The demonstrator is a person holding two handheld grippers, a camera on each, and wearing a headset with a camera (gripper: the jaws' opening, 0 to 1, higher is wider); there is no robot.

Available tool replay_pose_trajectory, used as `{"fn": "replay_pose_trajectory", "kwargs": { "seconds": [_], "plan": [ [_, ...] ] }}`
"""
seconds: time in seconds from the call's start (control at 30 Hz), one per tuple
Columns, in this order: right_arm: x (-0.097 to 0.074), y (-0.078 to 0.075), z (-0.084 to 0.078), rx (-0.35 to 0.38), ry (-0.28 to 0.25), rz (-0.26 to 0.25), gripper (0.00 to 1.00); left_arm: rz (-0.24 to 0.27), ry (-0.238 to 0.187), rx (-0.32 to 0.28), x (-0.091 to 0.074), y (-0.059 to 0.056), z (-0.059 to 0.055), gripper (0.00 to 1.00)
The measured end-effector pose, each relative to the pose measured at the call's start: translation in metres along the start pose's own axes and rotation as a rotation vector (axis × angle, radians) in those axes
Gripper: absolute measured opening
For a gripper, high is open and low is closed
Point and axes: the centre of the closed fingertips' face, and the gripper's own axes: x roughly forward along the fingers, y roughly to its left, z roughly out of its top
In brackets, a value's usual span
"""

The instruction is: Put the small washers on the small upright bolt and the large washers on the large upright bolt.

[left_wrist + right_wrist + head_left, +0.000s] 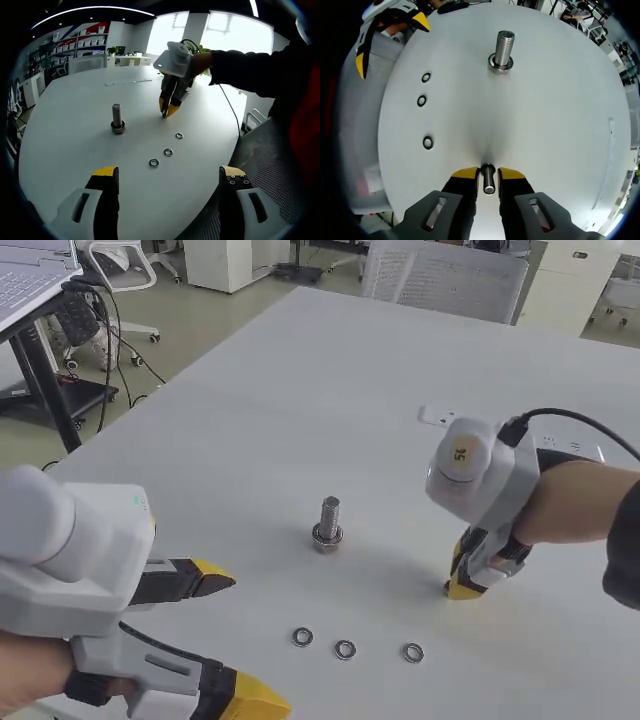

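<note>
Fingers of right gripper (488,172) clamp the small bolt (488,183) against the table (250,420), left gripper's (169,172) gape wide & empty; 3 small washers (345,649) lie loose near large bolt (328,523), so prob. none threaded yet.

Grey, yellow-tipped left gripper (250,642); dark sleeve (625,560)

Three washers (302,637) (345,649) (413,652), one large bolt (329,522), one small bolt (488,180)

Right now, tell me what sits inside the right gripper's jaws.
The right gripper clamps a small silver metal bolt between its jaws, over the white table. The jaws cover the bolt's lower end.
</note>
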Motion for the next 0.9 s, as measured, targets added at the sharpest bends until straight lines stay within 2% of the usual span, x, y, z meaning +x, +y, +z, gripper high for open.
{"fn": "replay_pose_trajectory", "kwargs": {
  "seconds": [0.53, 0.9],
  "plan": [
    [-0.011, 0.0, -0.003, 0.02, -0.023, -0.021, 0.26, -0.002, -0.001, 0.006, -0.001, -0.002, 0.001, 0.82],
    [-0.019, 0.001, -0.013, 0.051, -0.029, -0.034, 0.26, -0.004, 0.0, 0.009, 0.0, -0.002, 0.002, 0.82]
  ]
}}
